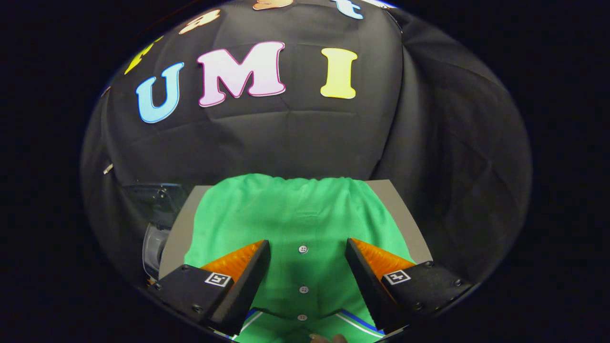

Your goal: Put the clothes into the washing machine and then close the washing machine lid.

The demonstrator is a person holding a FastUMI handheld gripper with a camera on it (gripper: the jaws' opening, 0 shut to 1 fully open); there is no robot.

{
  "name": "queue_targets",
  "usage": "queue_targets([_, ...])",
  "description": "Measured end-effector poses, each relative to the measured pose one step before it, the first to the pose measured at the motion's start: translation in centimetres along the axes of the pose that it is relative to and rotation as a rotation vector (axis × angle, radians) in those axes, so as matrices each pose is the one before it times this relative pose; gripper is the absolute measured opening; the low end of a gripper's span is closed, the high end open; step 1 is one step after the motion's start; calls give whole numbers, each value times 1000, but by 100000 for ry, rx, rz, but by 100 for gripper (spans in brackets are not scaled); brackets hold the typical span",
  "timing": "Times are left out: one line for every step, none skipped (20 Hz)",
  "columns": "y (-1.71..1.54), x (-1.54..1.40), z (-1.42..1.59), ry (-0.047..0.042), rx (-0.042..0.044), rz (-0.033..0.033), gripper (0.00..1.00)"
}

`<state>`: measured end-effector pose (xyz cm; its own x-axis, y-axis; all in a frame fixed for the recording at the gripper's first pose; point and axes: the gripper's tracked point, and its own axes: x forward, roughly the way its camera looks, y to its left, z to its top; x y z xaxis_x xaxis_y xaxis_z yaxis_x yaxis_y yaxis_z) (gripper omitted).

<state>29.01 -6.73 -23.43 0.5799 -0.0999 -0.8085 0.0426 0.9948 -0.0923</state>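
A green button-front garment (295, 214) lies spread flat on a grey table (399, 209), its button line running straight between my fingers. My gripper (308, 248) hovers over the garment's near part, open, with a wide gap and only cloth beneath it. The collar with blue and white stripes (355, 321) shows close in, between and below the fingers. To the left of the table stands the washing machine (155, 214), dark and glassy, with a clear rounded part lower down; whether its lid is up I cannot tell.
The booth's black cloth wall hangs right behind the table's far edge and wraps round the right side. The garment covers most of the tabletop, leaving narrow grey strips on the left and right.
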Motion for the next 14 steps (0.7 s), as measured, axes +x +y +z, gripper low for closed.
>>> queue_targets([-183,196,-291,1002,-270,-485,99])
queue_targets([-51,40,-168,601,462,-56,99])
queue_targets([-105,49,24,23,904,5,99])
queue_targets([-114,19,-129,603,788,159,99])
queue_targets([-47,136,-138,1049,704,404,99])
queue_targets([-66,23,4,733,942,246,99])
queue_targets([53,63,45,712,88,364,99])
queue_targets([-100,-257,-257,949,-580,-380,99])
queue_targets([-26,49,52,445,-1189,57,96])
queue_targets([-29,164,223,223,-1288,560,94])
queue_targets([217,97,60,-355,-1118,390,77])
queue_targets([189,477,315,-734,-957,-1008,60])
queue_targets([60,39,30,-417,-2364,-391,43])
queue_targets([47,340,-248,-982,-1311,-730,26])
